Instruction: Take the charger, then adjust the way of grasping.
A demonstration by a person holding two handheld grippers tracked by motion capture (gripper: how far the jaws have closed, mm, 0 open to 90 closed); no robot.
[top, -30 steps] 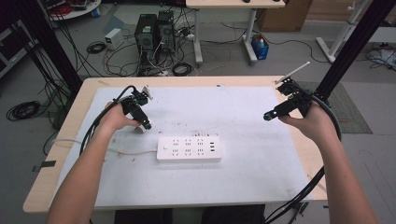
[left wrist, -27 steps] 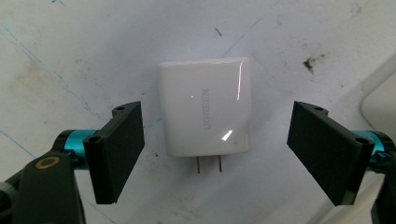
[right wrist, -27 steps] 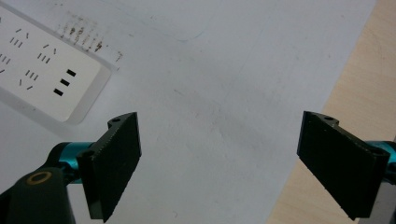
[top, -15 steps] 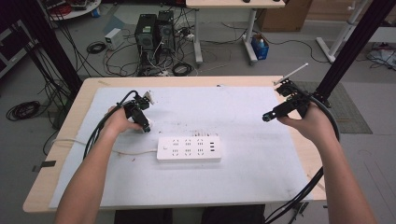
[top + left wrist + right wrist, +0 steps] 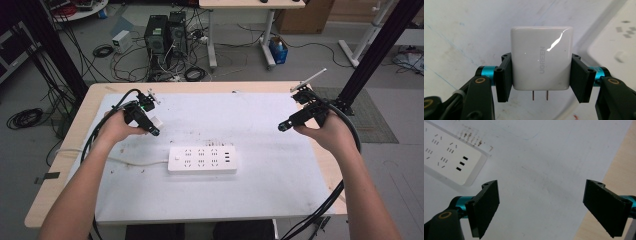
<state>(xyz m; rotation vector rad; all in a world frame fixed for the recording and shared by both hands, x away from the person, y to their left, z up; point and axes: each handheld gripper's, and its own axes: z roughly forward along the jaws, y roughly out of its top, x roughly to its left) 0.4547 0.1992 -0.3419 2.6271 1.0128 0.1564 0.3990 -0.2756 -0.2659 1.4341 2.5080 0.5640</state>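
From my station: the charger point(image 5: 541, 60) has both side faces covered by the pads point(image 5: 505, 76), and in the high view it is too small for me to read anything off it. The power strip point(image 5: 451, 157) is cut off by the left edge of the right gripper view and blurred at the right edge of the left gripper view. I cannot read its socket markings from above point(image 5: 201, 159).

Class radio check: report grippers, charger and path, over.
Left gripper just closed on white charger, prongs showing. Right gripper open. Power strip unobstructed.
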